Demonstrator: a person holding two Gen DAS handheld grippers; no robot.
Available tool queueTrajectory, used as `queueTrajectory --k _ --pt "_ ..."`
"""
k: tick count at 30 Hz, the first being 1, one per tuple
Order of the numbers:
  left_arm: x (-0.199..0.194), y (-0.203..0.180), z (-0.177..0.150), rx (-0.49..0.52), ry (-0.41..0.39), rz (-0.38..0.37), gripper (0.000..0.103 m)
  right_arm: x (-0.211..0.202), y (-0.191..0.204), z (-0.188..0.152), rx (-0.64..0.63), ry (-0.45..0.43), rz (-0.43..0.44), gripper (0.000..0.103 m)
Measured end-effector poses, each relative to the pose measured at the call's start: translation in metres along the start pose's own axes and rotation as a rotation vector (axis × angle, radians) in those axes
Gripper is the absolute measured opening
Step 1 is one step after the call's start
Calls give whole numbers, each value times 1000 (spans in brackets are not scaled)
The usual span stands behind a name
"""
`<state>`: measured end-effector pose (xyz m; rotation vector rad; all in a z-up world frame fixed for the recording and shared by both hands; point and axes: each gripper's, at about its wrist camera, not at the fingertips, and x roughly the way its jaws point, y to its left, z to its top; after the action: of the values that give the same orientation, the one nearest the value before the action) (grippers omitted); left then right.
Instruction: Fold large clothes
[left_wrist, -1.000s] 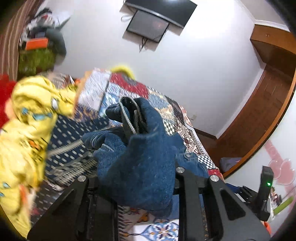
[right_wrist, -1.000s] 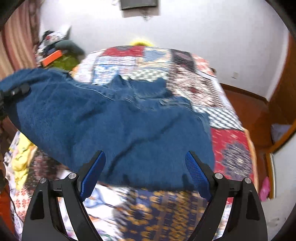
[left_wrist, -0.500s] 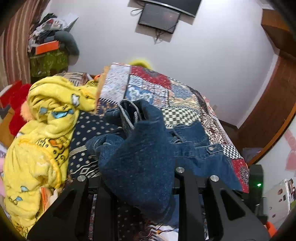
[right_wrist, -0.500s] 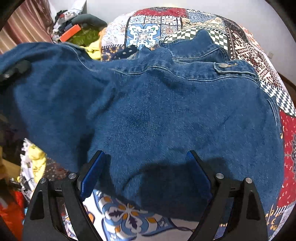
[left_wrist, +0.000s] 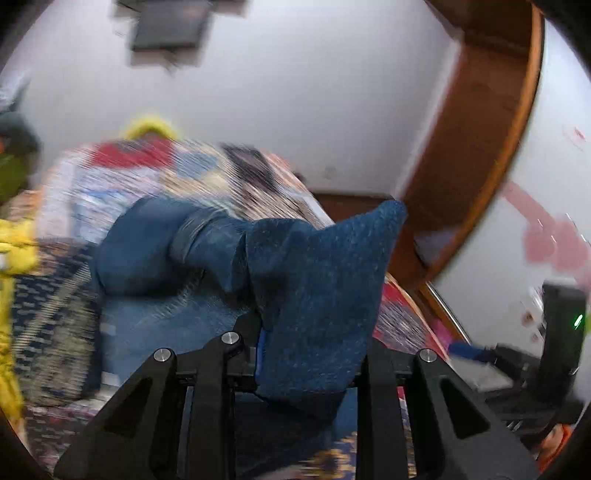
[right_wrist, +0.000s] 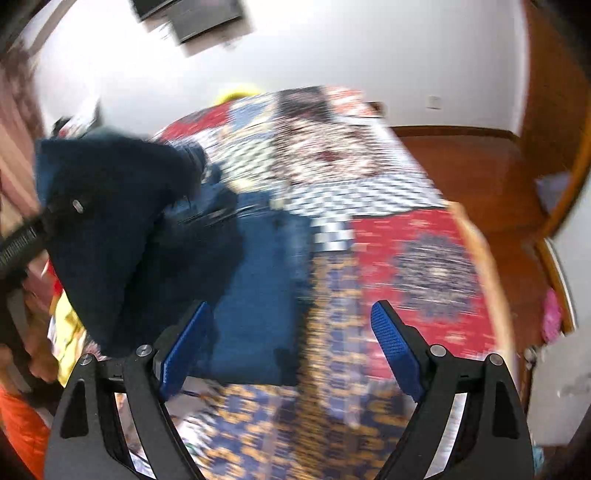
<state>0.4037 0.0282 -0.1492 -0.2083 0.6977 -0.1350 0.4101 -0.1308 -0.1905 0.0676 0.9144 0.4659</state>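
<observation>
A blue denim jacket (left_wrist: 317, 288) lies partly on the patchwork bed cover (left_wrist: 122, 177). My left gripper (left_wrist: 306, 354) is shut on a fold of the jacket, which stands up between its fingers and hides the tips. In the right wrist view the jacket (right_wrist: 255, 295) lies on the left part of the bed, with a dark lifted part (right_wrist: 107, 221) at far left where the other gripper holds it. My right gripper (right_wrist: 291, 354) is open and empty above the bed cover (right_wrist: 413, 258), just right of the jacket. Both views are motion-blurred.
A yellow garment (left_wrist: 14, 240) lies at the left of the bed. A wooden door frame (left_wrist: 480, 166) and wooden floor (right_wrist: 480, 162) are on the right. A black device with a green light (left_wrist: 561, 325) stands at far right. A dark screen (right_wrist: 199, 18) hangs on the white wall.
Both grippers swung right. The jacket, which filled the right wrist view, now lies left of the right gripper. The left gripper still holds its fold, now a flat upright flap.
</observation>
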Motion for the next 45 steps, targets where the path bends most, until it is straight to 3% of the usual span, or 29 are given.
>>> queueTrajectory --k 3,6,7,10,12,14,19,22,26,30,37,41,45 --pt "39 -25 -24 93 116 -29 23 -15 -29 0 57 -18 -56 87" --pt "70 -26 -57 134 255 -30 24 -27 -54 -5 104 -27 -73 87" --pt "72 -24 -65 136 266 -35 24 -28 -56 -6 110 -28 -74 87" --pt "58 -25 -76 198 243 -54 28 -29 -57 -9 100 -28 -75 87" --pt "47 -23 -78 221 255 -67 38 -30 -55 -10 83 -29 -64 87" --pt "37 -21 -77 233 269 -81 40 -24 -46 -8 65 -21 -50 87" --pt "-5 -13 -74 141 232 -127 42 -23 -15 -4 -10 -39 11 87" --pt "-37 -1 -67 122 146 -51 44 -19 7 1 -66 -53 30 87" --pt "-62 23 -58 132 64 106 61 -6 33 5 -132 -61 54 87" --pt "-55 49 -61 90 92 203 63 17 43 1 -157 -31 44 87" --pt "-30 76 -96 45 215 221 65 59 28 -28 -160 124 9 88" --pt "-38 86 -105 18 174 240 83 50 7 -39 -110 131 33 98" --pt "-50 90 -111 4 176 219 84 41 -6 -45 -107 136 -1 98"
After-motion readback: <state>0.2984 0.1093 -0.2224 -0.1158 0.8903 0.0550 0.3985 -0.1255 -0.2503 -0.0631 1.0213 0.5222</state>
